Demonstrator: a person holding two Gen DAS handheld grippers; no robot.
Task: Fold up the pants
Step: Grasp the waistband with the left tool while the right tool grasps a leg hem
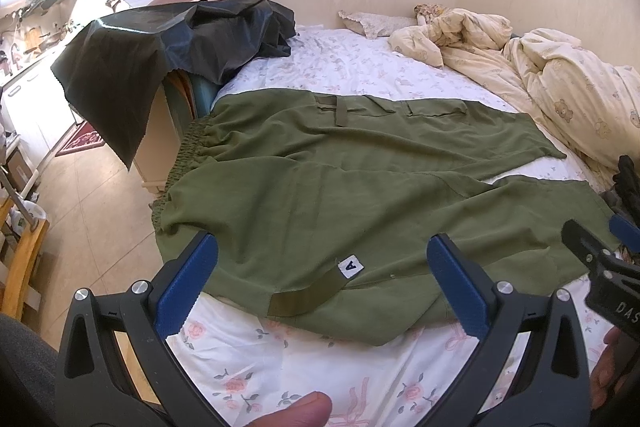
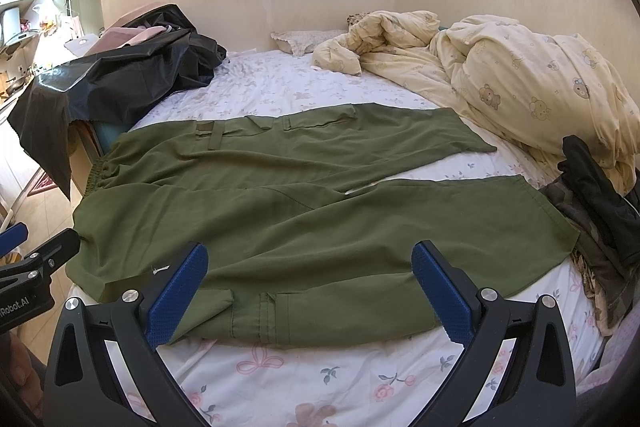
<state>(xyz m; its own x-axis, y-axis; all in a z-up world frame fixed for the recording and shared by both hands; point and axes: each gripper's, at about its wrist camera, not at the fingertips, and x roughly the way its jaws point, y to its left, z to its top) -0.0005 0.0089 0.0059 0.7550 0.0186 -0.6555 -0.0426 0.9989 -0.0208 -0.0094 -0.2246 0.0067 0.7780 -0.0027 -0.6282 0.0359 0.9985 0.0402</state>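
Green pants lying flat across bed, mid-frame; left tongs and right tongs both hovering released, gripping nothing.

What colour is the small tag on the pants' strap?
White with a black letter A, on the tag; clearest in the left wrist view.

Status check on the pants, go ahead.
Left gripper open, right gripper open, both empty. Green pants spread flat on bed, unfolded. Dark clothes touching the leg hem.
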